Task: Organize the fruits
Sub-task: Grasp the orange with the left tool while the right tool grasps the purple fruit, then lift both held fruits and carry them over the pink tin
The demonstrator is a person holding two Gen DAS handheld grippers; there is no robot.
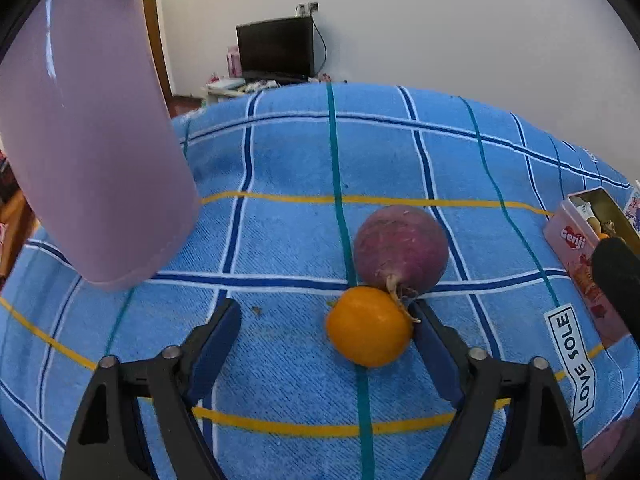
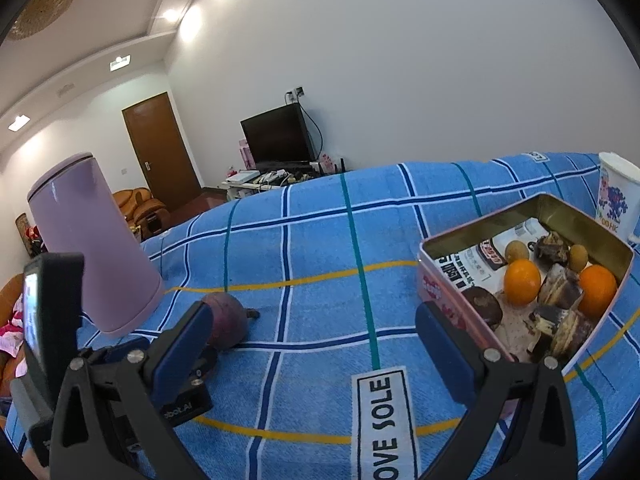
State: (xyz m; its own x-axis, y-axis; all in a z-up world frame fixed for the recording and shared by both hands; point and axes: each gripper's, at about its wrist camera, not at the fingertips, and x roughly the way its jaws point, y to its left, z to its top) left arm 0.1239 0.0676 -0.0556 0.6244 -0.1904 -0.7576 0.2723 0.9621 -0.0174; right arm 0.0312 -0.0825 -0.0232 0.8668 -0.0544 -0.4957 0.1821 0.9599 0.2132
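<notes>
Gaping wide, the left gripper [image 1: 326, 312] grips nothing; a small orange [image 1: 369, 326] lies between its fingers, touching the right one, and a purple onion [image 1: 401, 249] sits just behind. The right gripper [image 2: 312, 320] is spread too, empty, beside the pink tin [image 2: 448, 280] holding two oranges [image 2: 521, 282] on the blue checked cloth [image 2: 320, 240].

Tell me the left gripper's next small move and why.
Probably shift slightly right and close. The left gripper is open, and the orange sits between its fingers, close against the right one and touching the purple onion. Centering first should avoid nudging the onion; the tin already holds two oranges.
</notes>
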